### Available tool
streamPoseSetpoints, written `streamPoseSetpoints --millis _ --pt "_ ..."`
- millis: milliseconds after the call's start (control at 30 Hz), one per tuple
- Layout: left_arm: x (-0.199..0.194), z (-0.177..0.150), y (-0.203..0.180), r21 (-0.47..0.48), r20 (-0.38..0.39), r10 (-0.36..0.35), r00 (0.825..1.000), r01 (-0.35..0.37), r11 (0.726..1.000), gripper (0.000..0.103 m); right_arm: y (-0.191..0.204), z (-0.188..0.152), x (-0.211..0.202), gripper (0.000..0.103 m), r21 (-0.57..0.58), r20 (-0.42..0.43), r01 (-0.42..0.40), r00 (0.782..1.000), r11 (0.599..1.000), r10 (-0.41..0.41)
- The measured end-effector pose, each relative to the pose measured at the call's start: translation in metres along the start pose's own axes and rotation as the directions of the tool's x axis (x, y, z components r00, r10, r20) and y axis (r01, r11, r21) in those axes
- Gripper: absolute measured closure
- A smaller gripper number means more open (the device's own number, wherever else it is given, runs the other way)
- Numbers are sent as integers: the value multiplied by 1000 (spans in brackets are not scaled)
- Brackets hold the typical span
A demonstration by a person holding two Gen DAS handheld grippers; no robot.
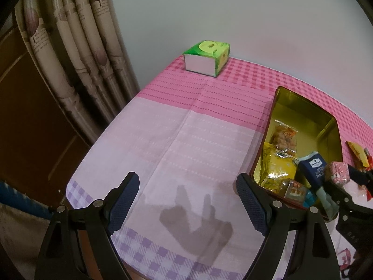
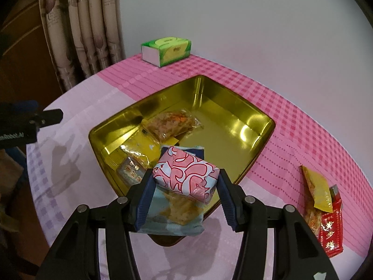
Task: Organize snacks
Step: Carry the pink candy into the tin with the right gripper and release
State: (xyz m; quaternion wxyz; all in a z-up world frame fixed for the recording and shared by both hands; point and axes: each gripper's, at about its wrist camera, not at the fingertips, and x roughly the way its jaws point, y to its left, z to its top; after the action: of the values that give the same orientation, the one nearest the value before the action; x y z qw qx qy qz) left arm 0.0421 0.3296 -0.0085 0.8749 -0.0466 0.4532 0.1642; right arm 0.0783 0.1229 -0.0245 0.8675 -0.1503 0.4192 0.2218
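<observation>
Right claw [image 2: 185, 186] closed on a pink pack [image 2: 186, 177], low in the middle of the right wrist view, pads pressing on both its sides. Held over the near end of the gold tin [image 2: 256, 126]. Under it, a light blue snack bag [image 2: 172, 217] hanging over the tin's near edge. More snacks inside the tin: a clear bag of orange bits [image 2: 172, 123] and a yellow pack [image 2: 139, 147]. To the right of the tin, on the pink tabletop [image 2: 291, 140], a yellow bag [image 2: 319, 191] and a red pack [image 2: 331, 231] lying together, apart from the tin.

Left claw [image 1: 187, 200] open and empty, low in the left wrist view, above bare cloth, just left of the tin. Green tissue box [image 1: 206, 58] far back by the wall. Curtain [image 1: 77, 46] at upper left.
</observation>
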Motion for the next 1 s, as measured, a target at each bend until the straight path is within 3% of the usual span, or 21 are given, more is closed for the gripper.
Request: streamPoseSetpoints --millis 567,800,1000 --pt "2 -3 -11 32 -8 -12 1000 12 999 18 3 -1 9 52 7 -13 -3 1000 1000 3" --pt "3 -3 -15 42 -9 -10 1000 11 999 17 4 1 6 36 9 7 -2 1000 1000 2" --pt "3 -4 -16 44 -9 -7 1000 7 999 17 2 3 -2 33 19 27 -1 1000 1000 1"
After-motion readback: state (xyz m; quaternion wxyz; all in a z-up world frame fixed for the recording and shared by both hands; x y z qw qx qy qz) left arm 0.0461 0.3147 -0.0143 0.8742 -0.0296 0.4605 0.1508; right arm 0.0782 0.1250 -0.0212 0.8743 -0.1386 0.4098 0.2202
